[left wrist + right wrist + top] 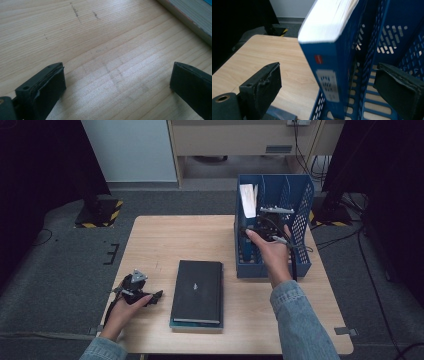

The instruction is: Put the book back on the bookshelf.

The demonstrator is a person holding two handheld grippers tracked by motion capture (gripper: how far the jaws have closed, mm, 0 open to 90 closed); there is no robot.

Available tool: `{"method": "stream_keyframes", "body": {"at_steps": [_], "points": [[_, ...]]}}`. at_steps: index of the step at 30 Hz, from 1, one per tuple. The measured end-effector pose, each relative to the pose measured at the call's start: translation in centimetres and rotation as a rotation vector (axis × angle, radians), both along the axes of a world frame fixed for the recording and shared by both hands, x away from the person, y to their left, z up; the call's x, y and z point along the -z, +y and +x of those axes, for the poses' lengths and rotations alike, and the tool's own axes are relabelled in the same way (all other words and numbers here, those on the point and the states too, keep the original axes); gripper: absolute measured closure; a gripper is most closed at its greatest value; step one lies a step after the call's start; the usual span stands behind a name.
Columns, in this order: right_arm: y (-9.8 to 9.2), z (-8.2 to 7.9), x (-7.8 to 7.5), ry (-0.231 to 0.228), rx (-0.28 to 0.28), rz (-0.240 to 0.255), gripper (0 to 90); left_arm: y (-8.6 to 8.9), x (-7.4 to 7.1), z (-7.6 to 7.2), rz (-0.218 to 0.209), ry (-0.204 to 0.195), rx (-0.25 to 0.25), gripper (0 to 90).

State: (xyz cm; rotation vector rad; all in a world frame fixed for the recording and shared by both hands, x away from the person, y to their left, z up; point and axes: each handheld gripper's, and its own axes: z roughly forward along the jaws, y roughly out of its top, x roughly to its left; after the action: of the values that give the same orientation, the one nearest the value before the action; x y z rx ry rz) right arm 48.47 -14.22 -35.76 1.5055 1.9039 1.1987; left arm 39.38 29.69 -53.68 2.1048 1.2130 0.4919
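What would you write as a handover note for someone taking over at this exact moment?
Right gripper: open at the blue file rack, jaws standing either side of the blue book but not pressing it. That book stands upright in the rack's leftmost slot.
Left gripper: open, empty, low over the table beside the black book.
Done: one book filed.
Left: the black book, lying flat on another, probably goes next.

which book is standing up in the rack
The blue-spined book stands in the blue rack's leftmost slot; the black book lies flat on the table.
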Motion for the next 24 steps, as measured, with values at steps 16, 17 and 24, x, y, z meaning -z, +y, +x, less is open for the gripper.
{"method": "stream_keyframes", "body": {"at_steps": [16,17,24], "points": [[0.7,-6.1,3.4,0.0,-0.124,0.023,7.9,0.2,-0.1,-0.1,-0.001,0.011,0.006,0.0],[0.9,-6.5,3.8,0.002,-0.135,0.013,7.9,0.2,-0.2,-0.1,0.004,0.014,0.007,0.6],[2.2,-8.9,5.7,0.01,-0.215,-0.053,8.1,0.3,-0.6,0.0,-0.01,0.029,0.019,3.4]]}}
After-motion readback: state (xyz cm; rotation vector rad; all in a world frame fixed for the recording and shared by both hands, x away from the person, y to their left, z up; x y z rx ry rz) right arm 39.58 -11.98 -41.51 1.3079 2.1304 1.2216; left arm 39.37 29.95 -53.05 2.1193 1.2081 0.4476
